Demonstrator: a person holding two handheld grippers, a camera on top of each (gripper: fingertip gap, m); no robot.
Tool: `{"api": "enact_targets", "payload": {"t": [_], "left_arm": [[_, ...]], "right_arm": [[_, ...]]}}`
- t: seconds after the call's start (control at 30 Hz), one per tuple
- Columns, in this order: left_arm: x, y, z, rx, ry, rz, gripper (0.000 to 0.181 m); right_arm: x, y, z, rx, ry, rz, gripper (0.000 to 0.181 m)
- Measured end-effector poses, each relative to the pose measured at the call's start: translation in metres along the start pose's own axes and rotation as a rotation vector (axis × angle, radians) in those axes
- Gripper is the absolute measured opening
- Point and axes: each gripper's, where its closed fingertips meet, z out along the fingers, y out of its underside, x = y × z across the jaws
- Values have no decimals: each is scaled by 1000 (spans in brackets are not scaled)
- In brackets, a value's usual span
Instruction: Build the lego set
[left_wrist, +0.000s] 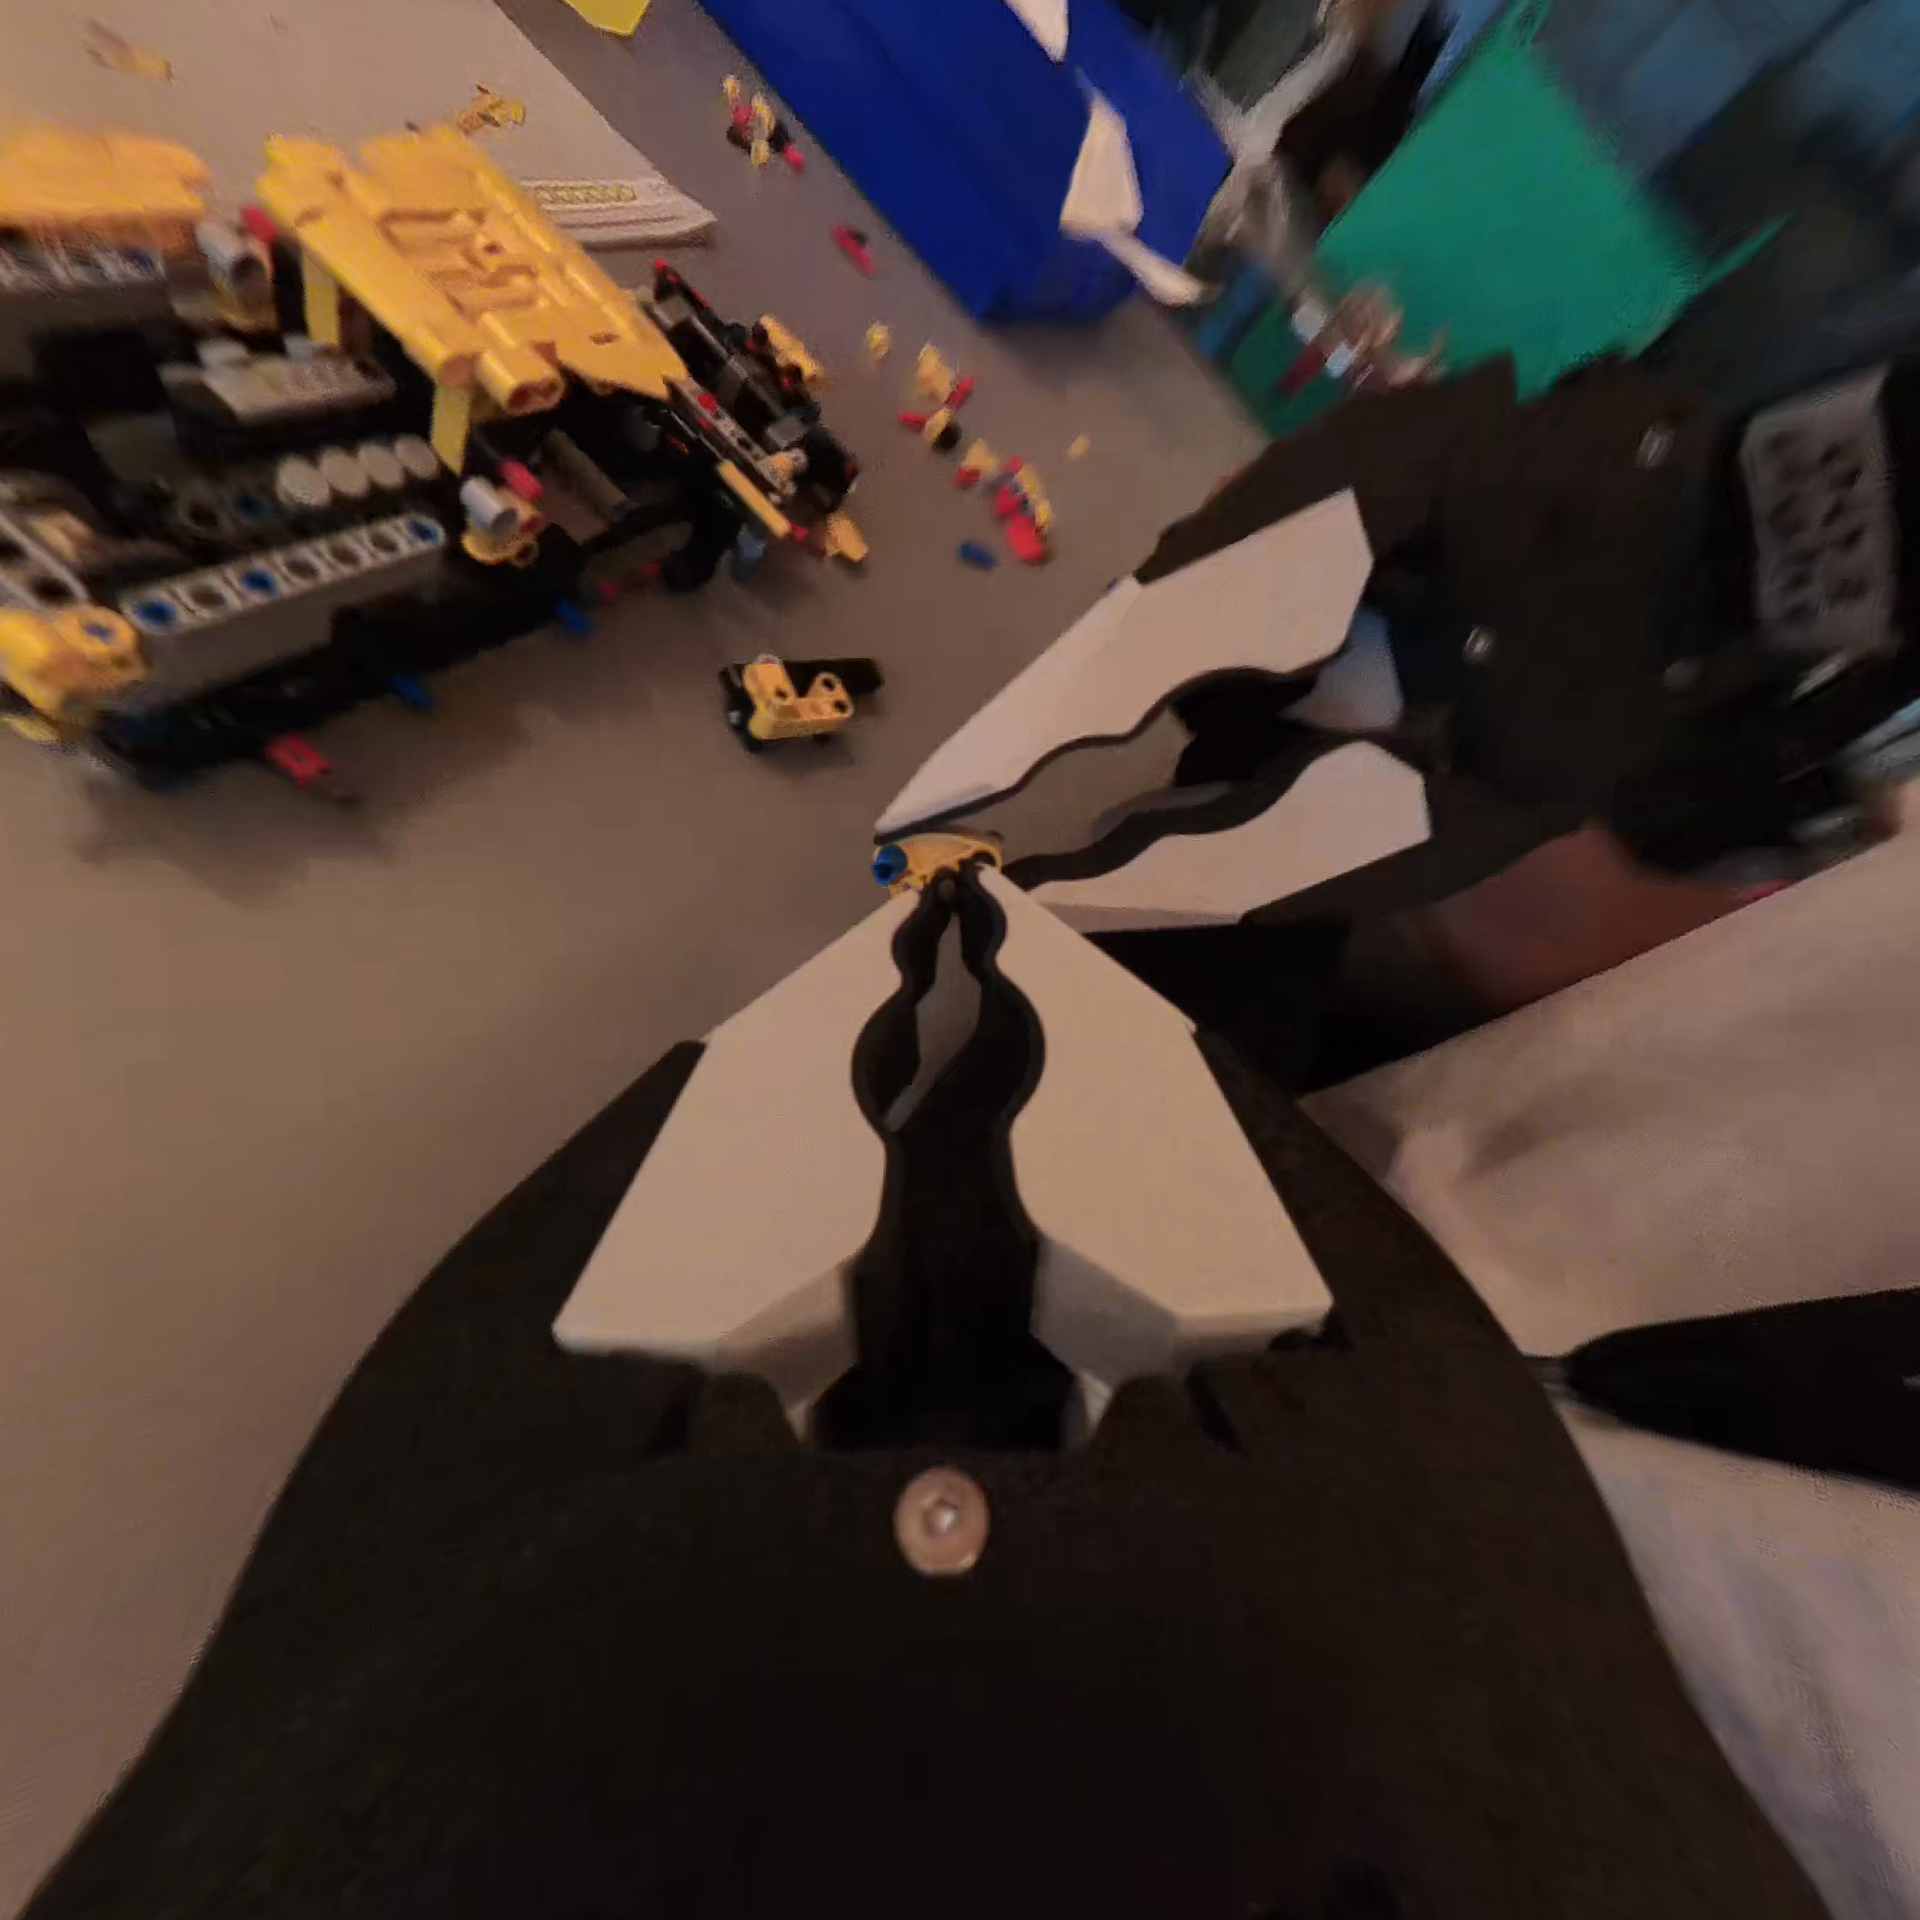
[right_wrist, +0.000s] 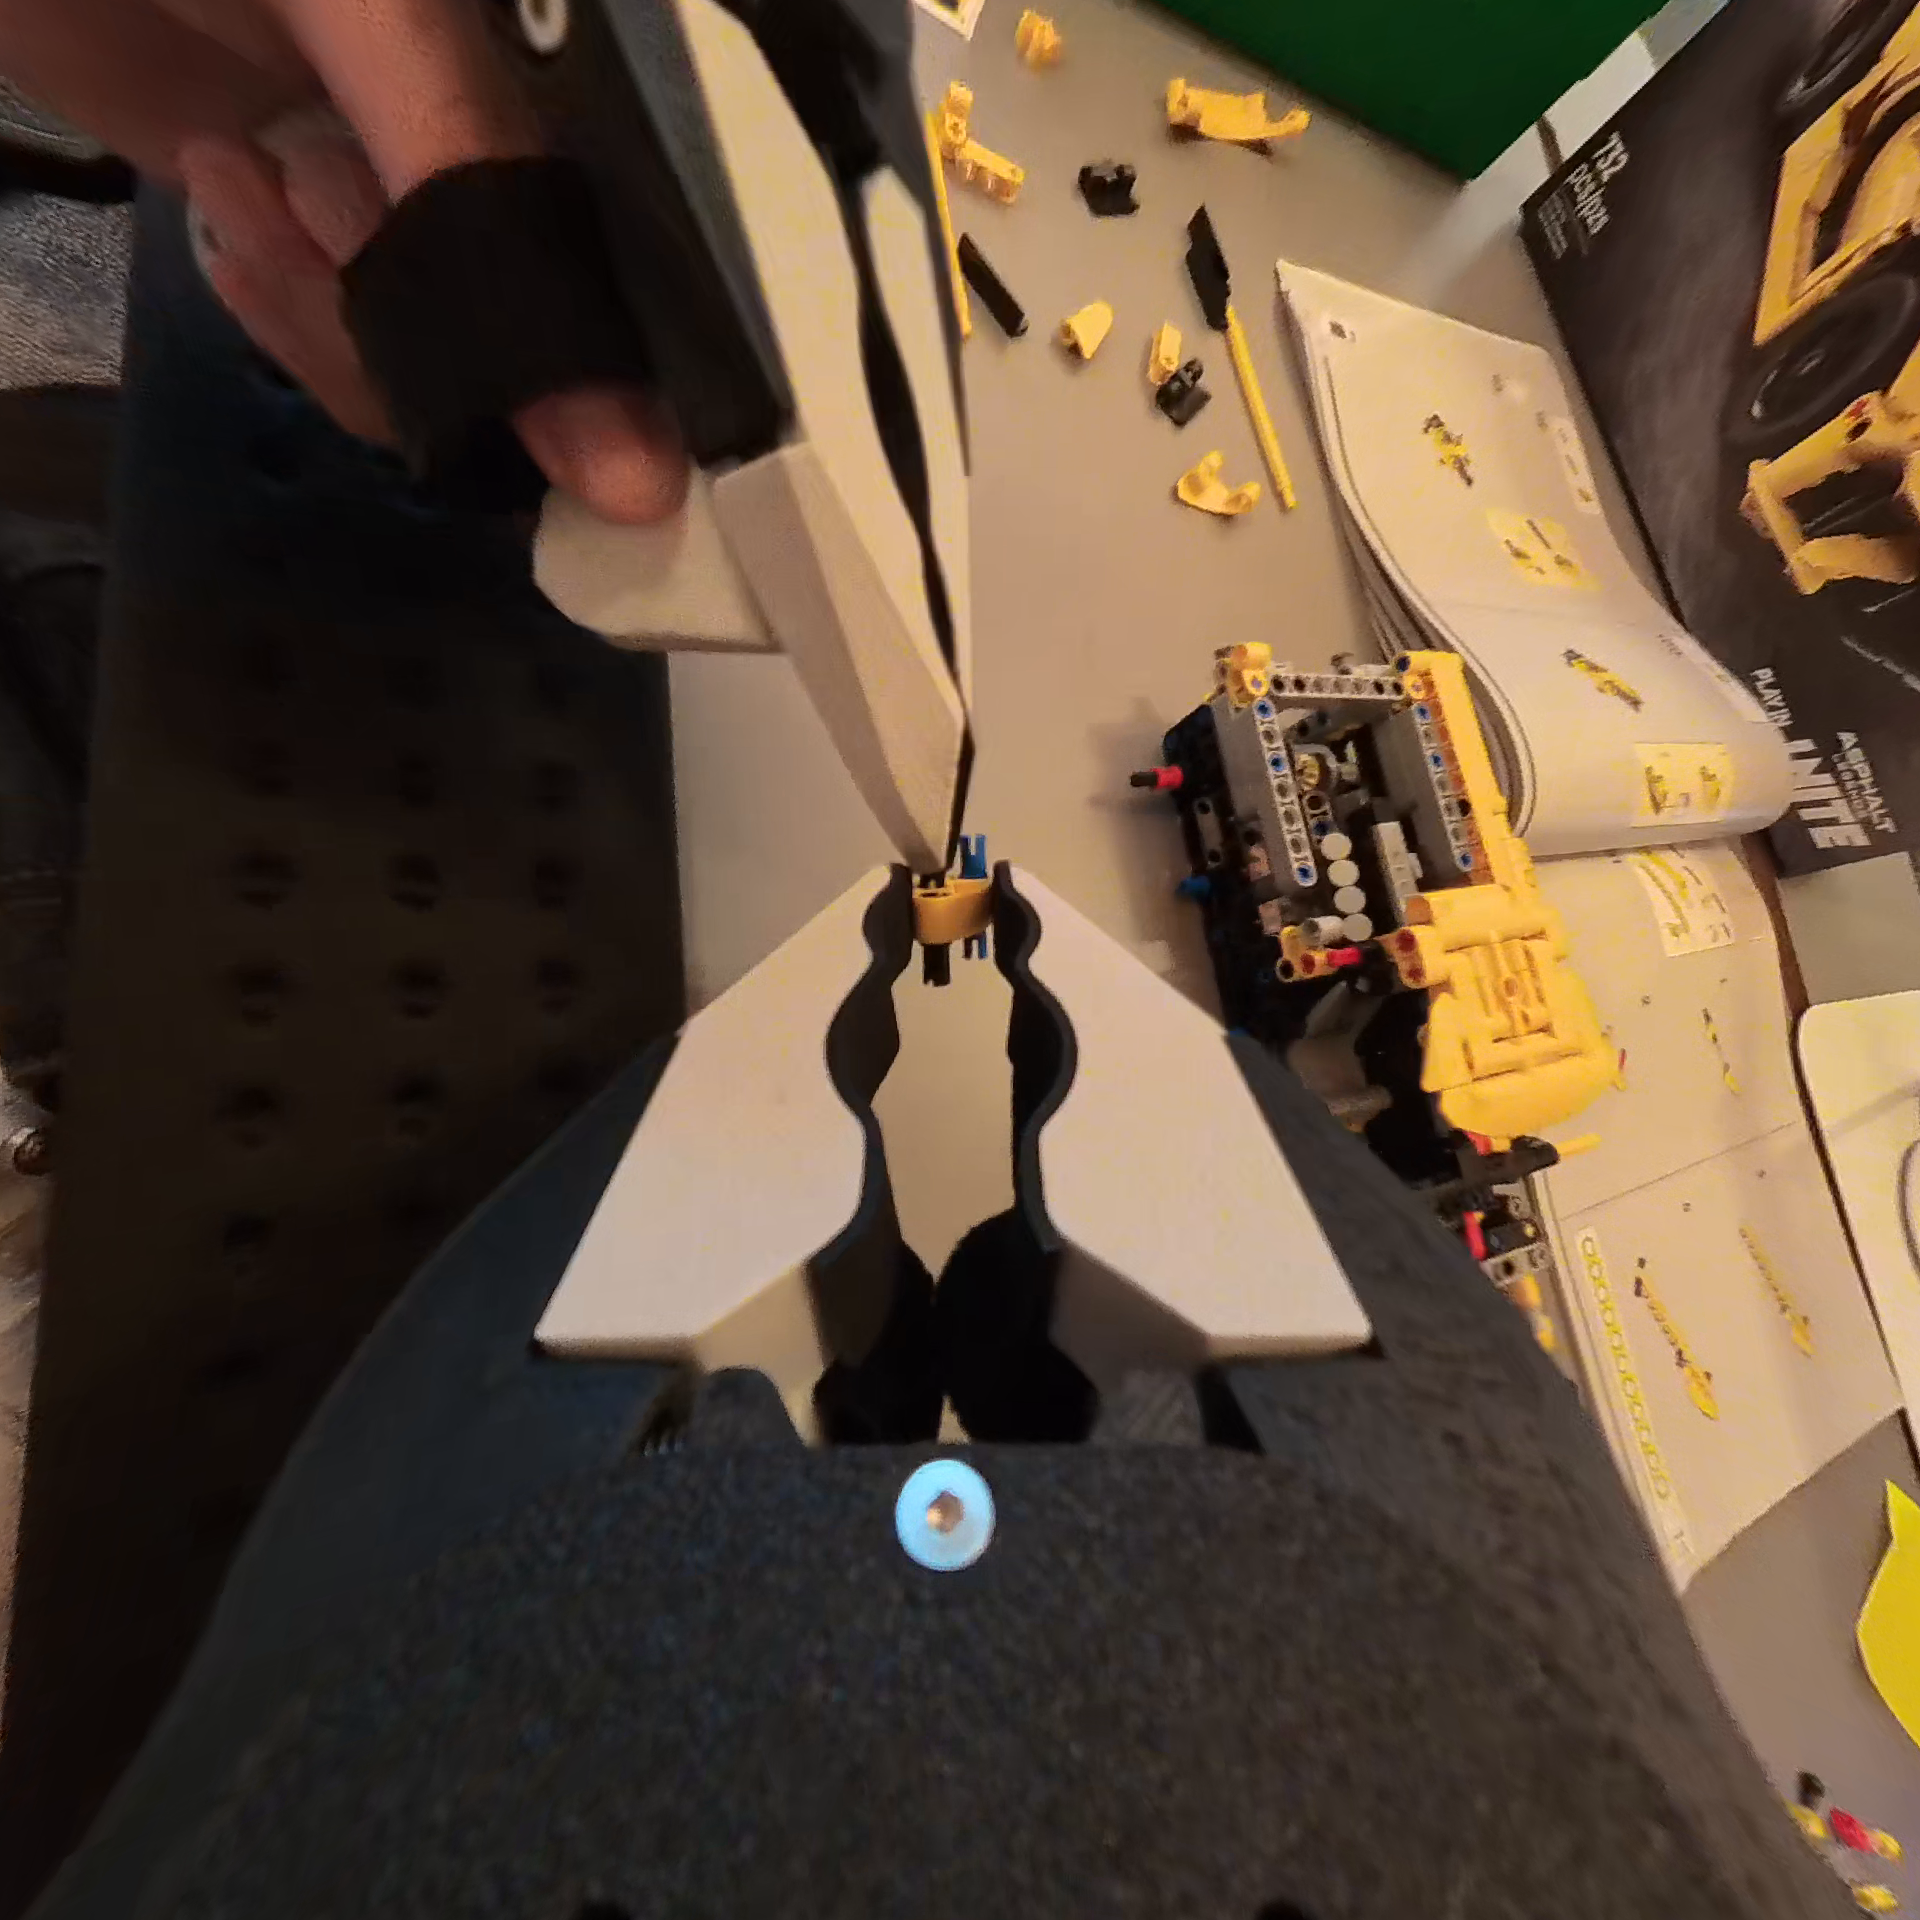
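Note:
My right gripper (right_wrist: 945, 902) is shut on a small yellow connector (right_wrist: 948, 906) with a blue pin and a black pin in it, held in the air above the grey table. It also shows in the left wrist view (left_wrist: 933, 844), coming in from the right with the connector (left_wrist: 935, 858). My left gripper (left_wrist: 951, 896) is shut, its tips pinching a small black pin at the connector's edge. In the right wrist view it (right_wrist: 940, 854) comes down from the upper left. The half-built yellow and black car (left_wrist: 364, 436) (right_wrist: 1403, 914) stands on the table.
A small yellow and black sub-assembly (left_wrist: 795, 701) lies near the car. Loose pieces (left_wrist: 987, 468) (right_wrist: 1143, 260) are scattered on the table. The open instruction booklet (right_wrist: 1507, 571) and the set's box (right_wrist: 1766, 312) lie at the right. A blue box (left_wrist: 966, 156) stands behind. A hand (right_wrist: 364, 208) holds the left gripper. Only a small space, under 4 cm, lies between the two pairs of fingers.

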Motion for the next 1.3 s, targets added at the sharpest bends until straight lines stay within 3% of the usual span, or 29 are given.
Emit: {"api": "enact_targets", "payload": {"t": [0.07,0.2,0.3,0.5,0.63,0.8,0.97,1.1,1.3], "left_arm": [[-2,4,0,-62,-71,108,4],[-28,26,-1,-180,-159,139,4],[-28,23,-5,-147,-78,45,4],[-38,-3,-11,-47,-92,309,4],[-28,-18,-14,60,7,343,4],[-11,-32,-29,210,129,349,4],[-7,-39,-41,291,194,321,4],[-5,-40,-42,301,216,312,4],[-7,-38,-39,283,208,305,4]], "right_arm": [[-3,1,3,8,-26,20,15],[-10,-1,4,28,-97,38,15],[-12,30,10,-166,-190,70,15],[-8,88,-7,-535,-352,175,14],[-7,94,-5,-570,-371,125,15],[-9,92,-3,-494,-372,152,20],[-8,87,-10,-268,-381,189,27],[-2,96,-18,-36,-374,241,26],[-3,86,-15,74,-347,269,18]]}}
